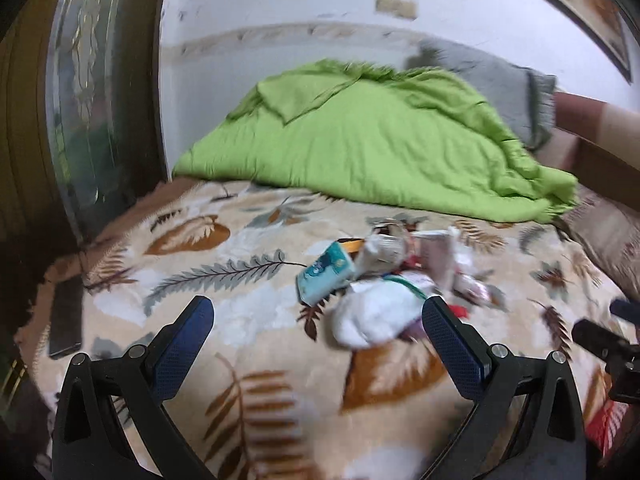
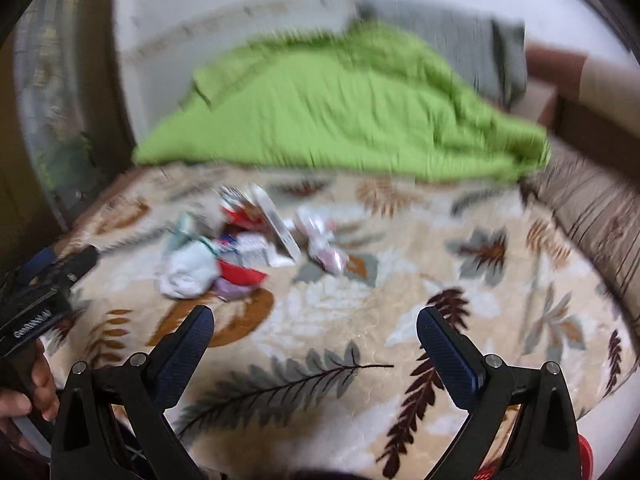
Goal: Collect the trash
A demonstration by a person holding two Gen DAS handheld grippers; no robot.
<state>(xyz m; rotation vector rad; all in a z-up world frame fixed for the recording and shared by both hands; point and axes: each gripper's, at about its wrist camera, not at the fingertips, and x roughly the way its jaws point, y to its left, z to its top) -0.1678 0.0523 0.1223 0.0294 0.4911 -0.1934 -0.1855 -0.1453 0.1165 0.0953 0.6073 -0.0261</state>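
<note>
Trash pile lies mid-frame on the leaf-print blanket, beside a teal packet, below the green quilt. Left gripper and right gripper gape wide, both empty.

- Motion blur smears the trash pile; single wrappers can't be told apart.
- Green quilt streaks, folds lost.
- Right gripper is cut off at the frame edge.
</note>
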